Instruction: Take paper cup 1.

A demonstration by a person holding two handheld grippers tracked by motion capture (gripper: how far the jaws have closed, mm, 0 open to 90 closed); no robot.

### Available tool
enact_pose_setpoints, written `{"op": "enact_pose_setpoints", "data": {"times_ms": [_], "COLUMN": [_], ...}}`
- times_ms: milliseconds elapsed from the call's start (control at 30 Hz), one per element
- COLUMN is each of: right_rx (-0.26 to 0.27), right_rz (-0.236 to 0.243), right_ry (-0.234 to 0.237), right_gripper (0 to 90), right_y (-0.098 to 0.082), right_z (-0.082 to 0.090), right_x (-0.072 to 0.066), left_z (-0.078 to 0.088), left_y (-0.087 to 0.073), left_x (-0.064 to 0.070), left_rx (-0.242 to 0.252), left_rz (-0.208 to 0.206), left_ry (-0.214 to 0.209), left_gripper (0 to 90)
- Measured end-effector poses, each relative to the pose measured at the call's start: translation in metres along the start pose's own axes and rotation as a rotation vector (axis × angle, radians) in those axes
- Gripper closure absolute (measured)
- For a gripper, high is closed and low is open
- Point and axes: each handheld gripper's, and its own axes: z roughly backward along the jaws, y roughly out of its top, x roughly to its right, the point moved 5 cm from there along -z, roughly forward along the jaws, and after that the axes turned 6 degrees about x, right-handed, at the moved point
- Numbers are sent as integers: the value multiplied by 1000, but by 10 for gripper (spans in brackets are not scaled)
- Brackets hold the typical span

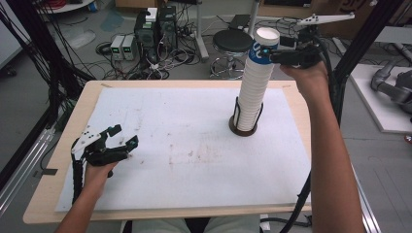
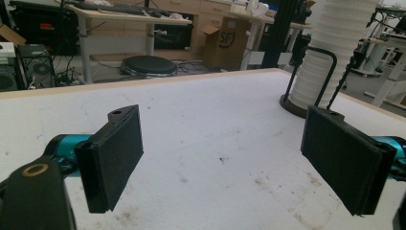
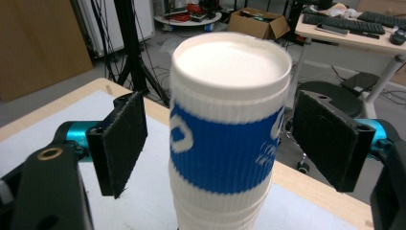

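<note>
A tall stack of white ribbed paper cups [image 1: 251, 92] stands upright in a black wire holder [image 1: 243, 130] on the right half of the table. The top cup [image 1: 265, 42] is upside down and has a blue band. My right gripper [image 1: 266, 52] is raised to that cup, and in the right gripper view the top cup [image 3: 230, 143] sits between the open jaws with a gap on each side. My left gripper [image 1: 125, 136] rests low at the table's left, open with nothing between its pads [image 2: 112, 158]. Farther off it faces the cup stack [image 2: 330, 48].
A white mat [image 1: 184, 145] covers the wooden table [image 1: 58, 160]. A black stool [image 1: 232, 41] and computer boxes [image 1: 155, 29] stand on the floor beyond the far edge. Black frame posts rise at the left [image 1: 29, 58] and right [image 1: 359, 43].
</note>
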Motion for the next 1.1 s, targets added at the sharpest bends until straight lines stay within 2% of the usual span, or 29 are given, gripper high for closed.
{"op": "enact_pose_setpoints", "data": {"times_ms": [33,167,367,400,433,467,867,1100], "right_rx": [-2,-16,-5,0,0,0,18,20], "right_rz": [-15,-26,-21,-8,-8,-14,11,5], "right_ry": [-3,-5,-13,-15,-15,-3,0,6], "right_gripper": [202,202,204,231,231,288,310,314], "right_y": [3,6,11,12,12,12,13,14], "right_z": [-3,-12,-18,-19,-19,-18,-16,-16], "right_x": [1,3,3,4,4,3,4,4], "left_z": [0,0,-1,-1,-1,-1,-1,-1], "left_y": [0,0,-1,-1,-1,-1,-2,-2], "left_x": [0,-1,0,0,-1,-1,-1,-1], "left_rx": [4,3,-2,-3,-3,-3,-5,-8], "left_rz": [2,4,6,6,5,7,15,14], "left_ry": [5,1,-3,-3,-3,-3,-2,-3], "left_gripper": [144,144,144,144,144,144,144,144]}}
